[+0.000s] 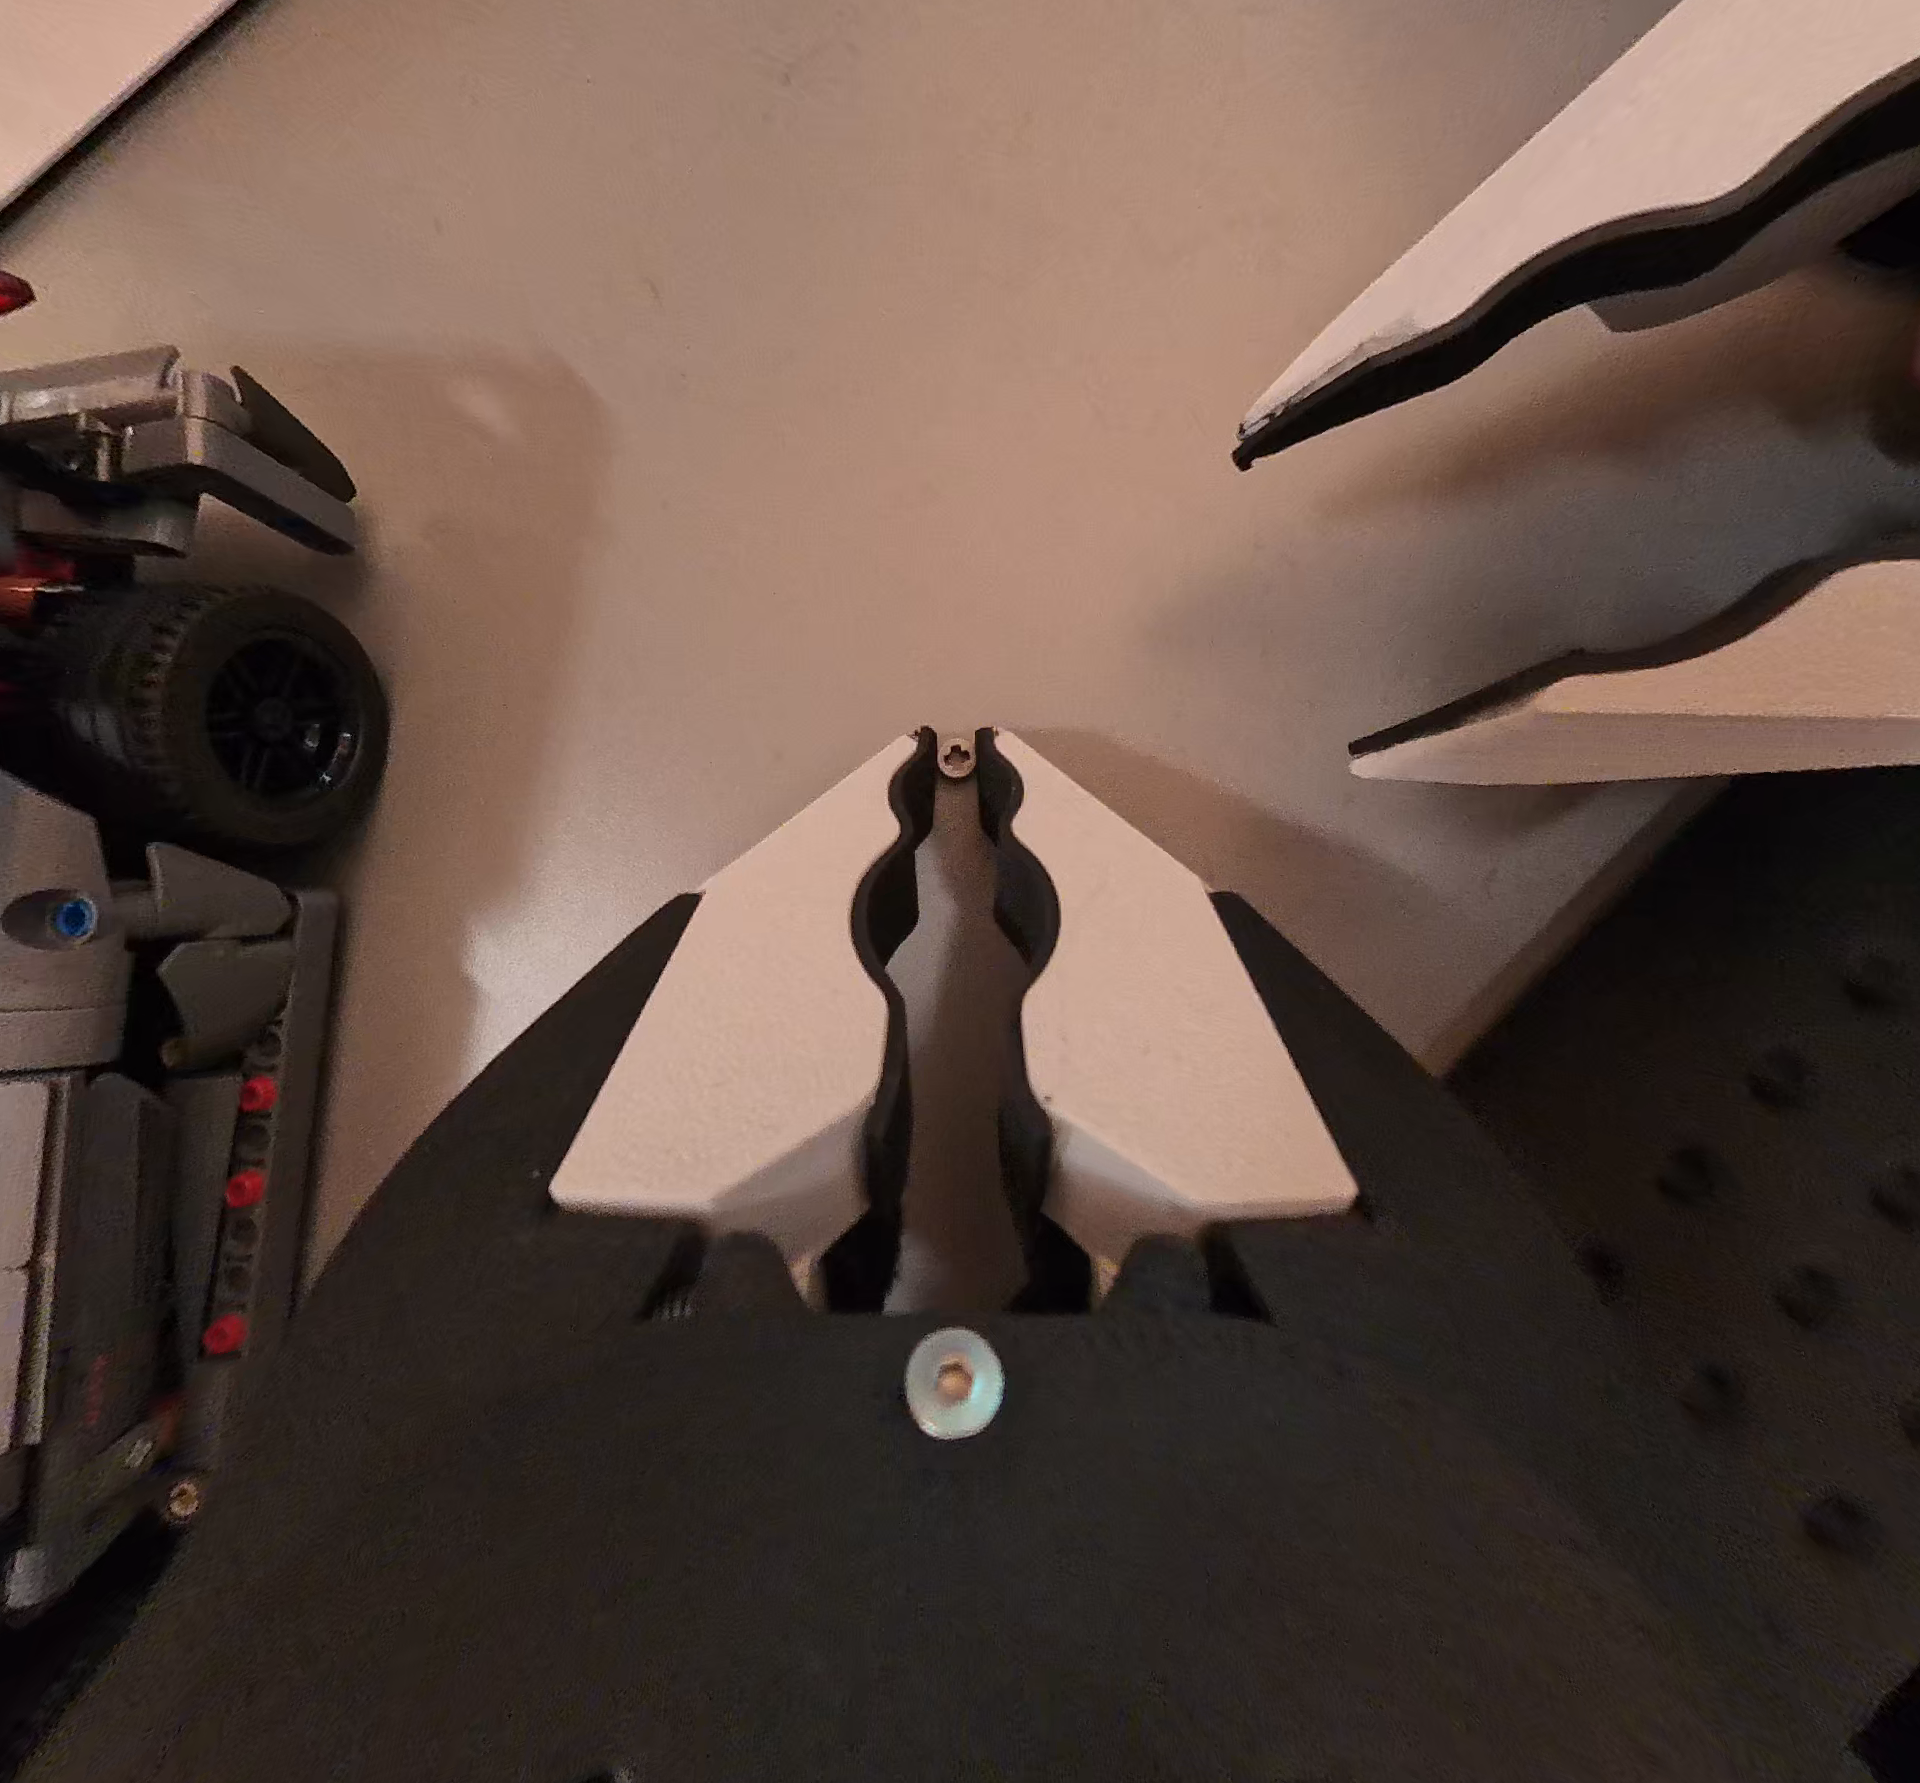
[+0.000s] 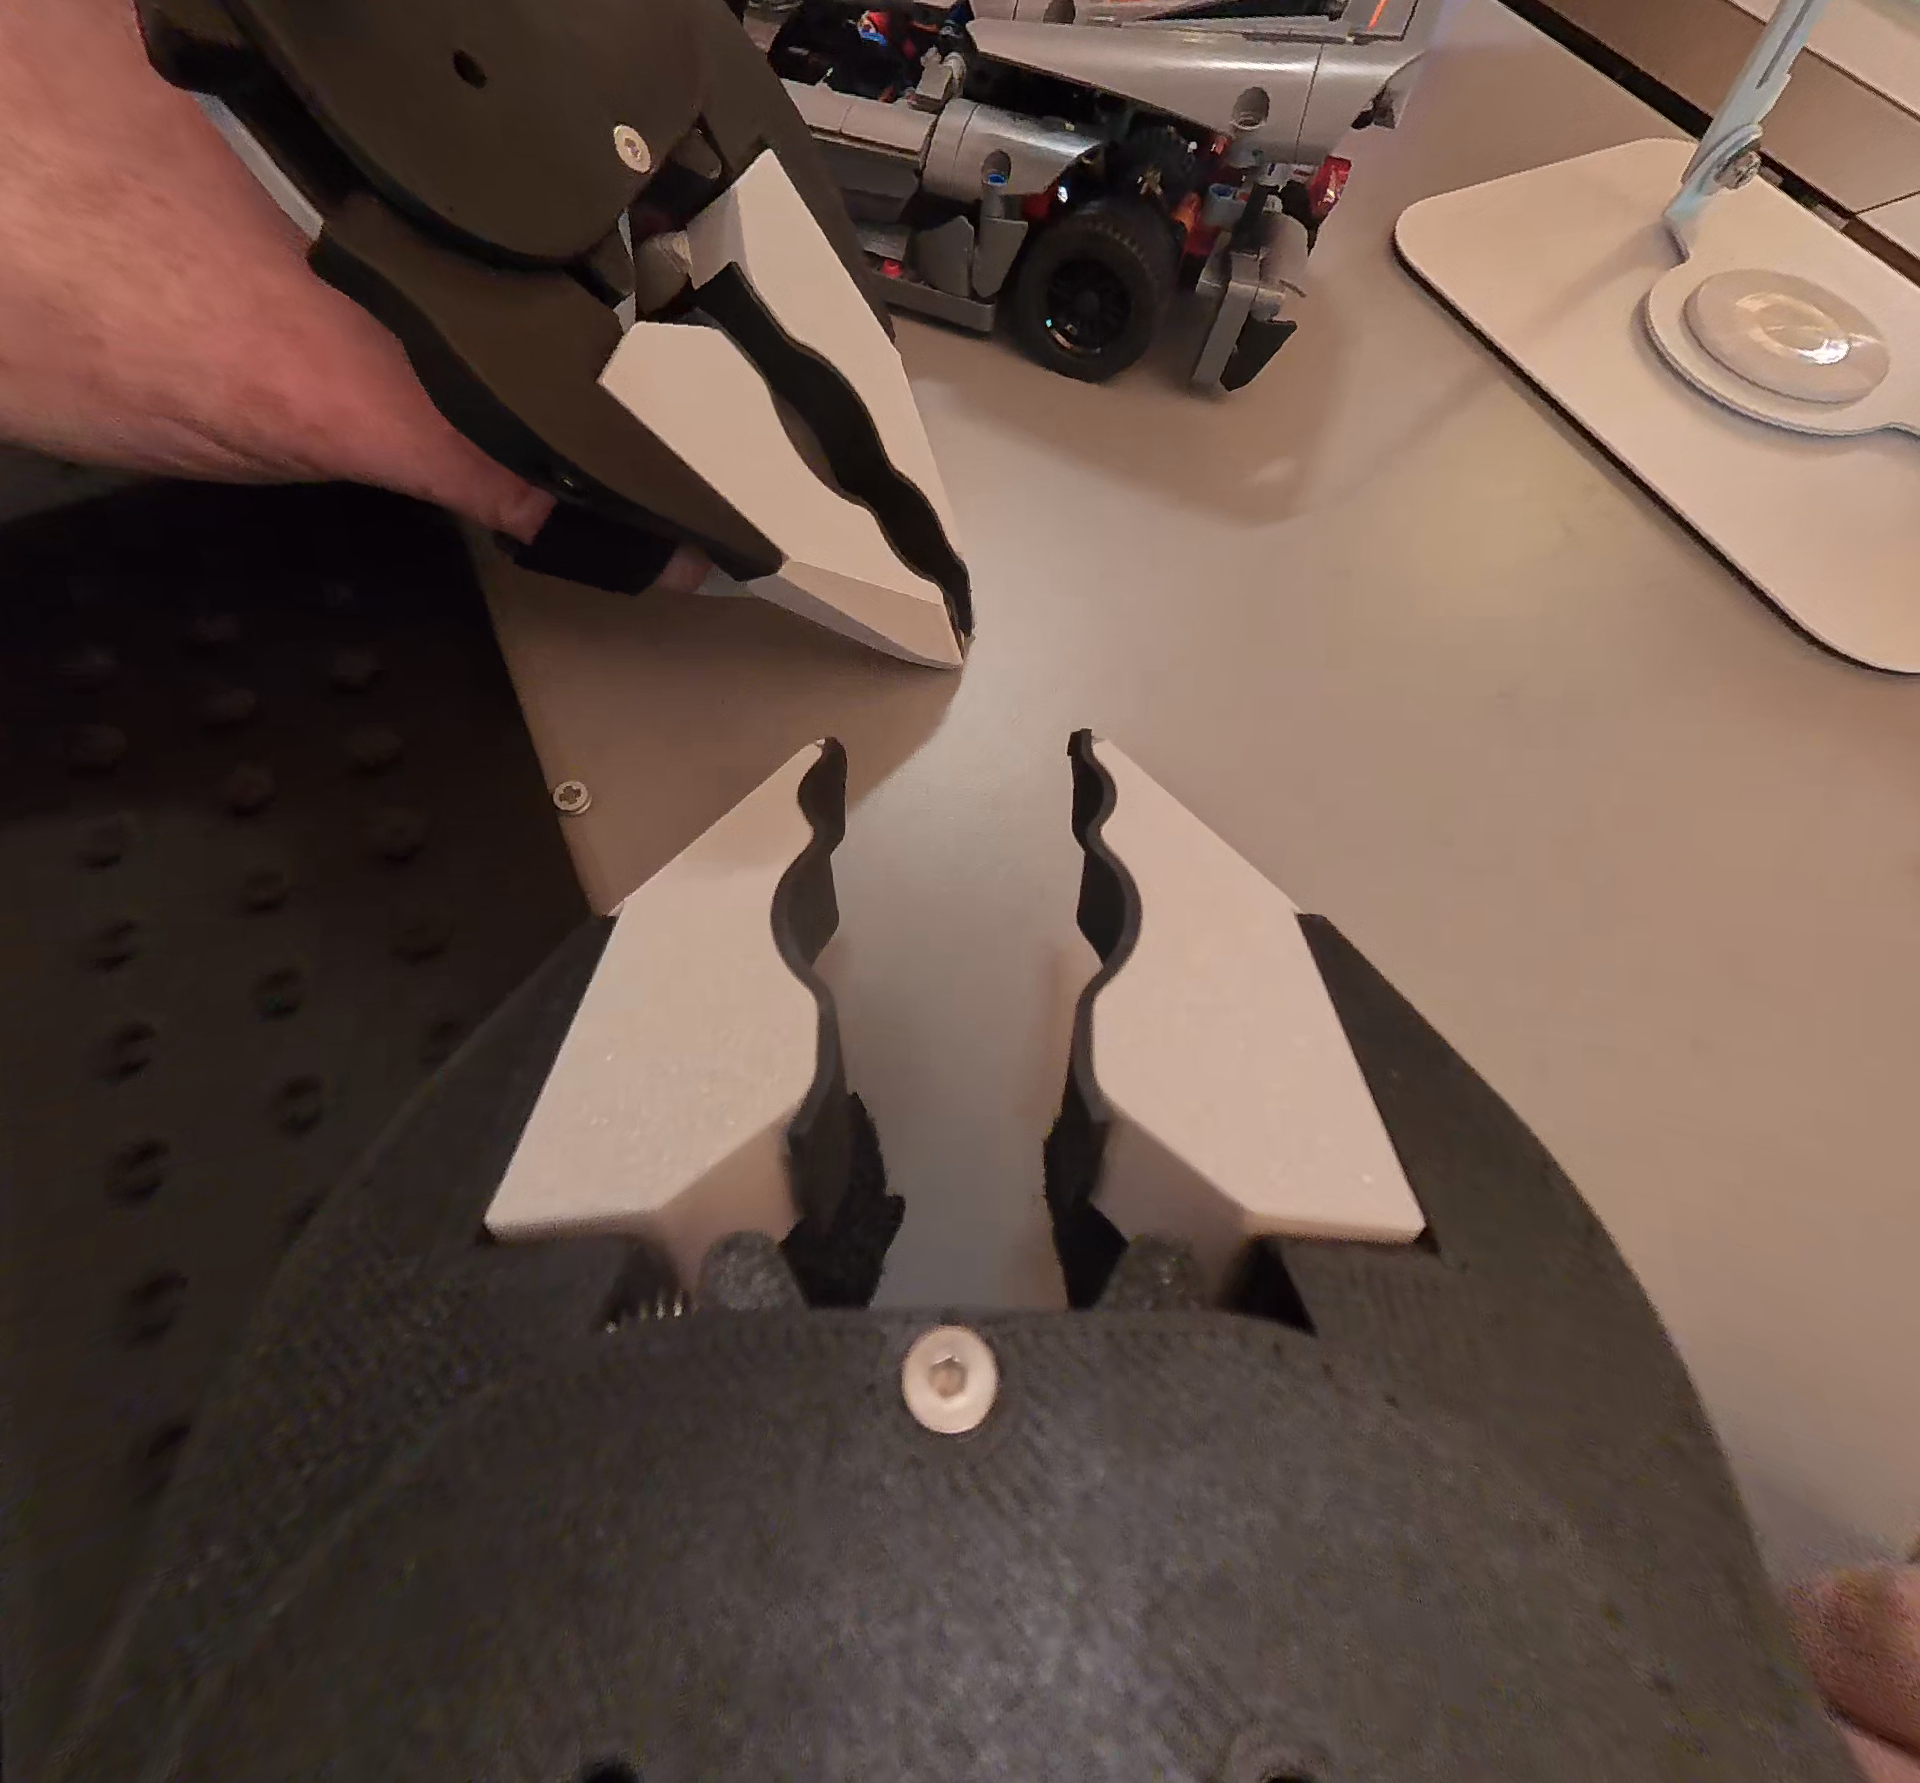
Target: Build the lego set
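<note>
Left gripper (image 1: 954,746) low over table (image 1: 831,279), tips nipping a small pin (image 1: 954,759). Right gripper (image 2: 956,746) just to its right, above bare table, nothing between fingers. Lego car (image 2: 1091,175) left of left gripper, well apart, on table. Stand base (image 2: 1662,362) right of car. Perforated mat (image 2: 208,902) near edge, under left gripper.

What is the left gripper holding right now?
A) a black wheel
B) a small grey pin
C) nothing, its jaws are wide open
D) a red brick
B: in the left wrist view the left gripper has its jaws pinched on a small grey pin at the tips.
</note>
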Motion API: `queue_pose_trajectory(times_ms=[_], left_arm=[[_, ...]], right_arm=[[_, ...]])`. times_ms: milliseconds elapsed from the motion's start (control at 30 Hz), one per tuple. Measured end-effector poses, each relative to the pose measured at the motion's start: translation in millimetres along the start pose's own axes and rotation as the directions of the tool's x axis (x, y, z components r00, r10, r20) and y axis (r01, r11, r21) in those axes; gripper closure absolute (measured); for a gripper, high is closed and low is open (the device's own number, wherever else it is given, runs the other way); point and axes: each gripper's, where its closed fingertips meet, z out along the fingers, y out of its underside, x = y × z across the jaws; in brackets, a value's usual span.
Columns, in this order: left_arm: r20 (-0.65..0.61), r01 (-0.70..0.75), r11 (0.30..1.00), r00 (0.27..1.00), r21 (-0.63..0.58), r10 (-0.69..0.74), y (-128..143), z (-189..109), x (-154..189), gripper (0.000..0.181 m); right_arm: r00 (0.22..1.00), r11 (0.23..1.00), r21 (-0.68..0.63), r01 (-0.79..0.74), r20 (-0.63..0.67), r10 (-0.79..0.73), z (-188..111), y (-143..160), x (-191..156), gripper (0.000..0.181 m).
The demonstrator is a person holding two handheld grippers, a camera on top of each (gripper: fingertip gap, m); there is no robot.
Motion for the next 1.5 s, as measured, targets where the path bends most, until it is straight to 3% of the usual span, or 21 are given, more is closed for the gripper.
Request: queue_pose_trajectory(times_ms=[233, 567, 933, 1300, 1500], left_arm=[[0.004, -0.015, 1.0, 1.0, 0.004, 0.015, -3.5, 1.9, 1.2, 0.177], [-0.045, -0.08, 0.997, 0.996, 0.012, 0.08, -29.2, 20.8, 17.2, 0.177], [-0.096, -0.141, 0.989, 0.985, 0.037, 0.144, -56.4, 40.9, 29.2, 0.177], [-0.233, -0.257, 0.962, 0.934, 0.097, 0.273, -102.2, 74.6, 68.1, 0.177], [-0.266, -0.304, 0.947, 0.909, 0.103, 0.32, -107.9, 79.0, 72.2, 0.177]], right_arm=[[1.0, 1.0, 0.007, -0.004, 0.0, 0.004, -0.5, -0.7, 0.5, 0.139], [0.999, 0.999, 0.04, -0.025, -0.045, 0.027, -6.4, -4.5, 10.6, 0.138], [0.991, 0.996, 0.09, 0.018, -0.132, -0.006, -35.1, -6.2, 11.9, 0.142], [0.985, 0.975, 0.217, 0.049, -0.173, -0.011, -68.8, -13.8, 6.3, 0.14], [0.981, 0.979, 0.178, 0.101, -0.181, -0.069, -66.5, -9.1, -2.4, 0.14]])
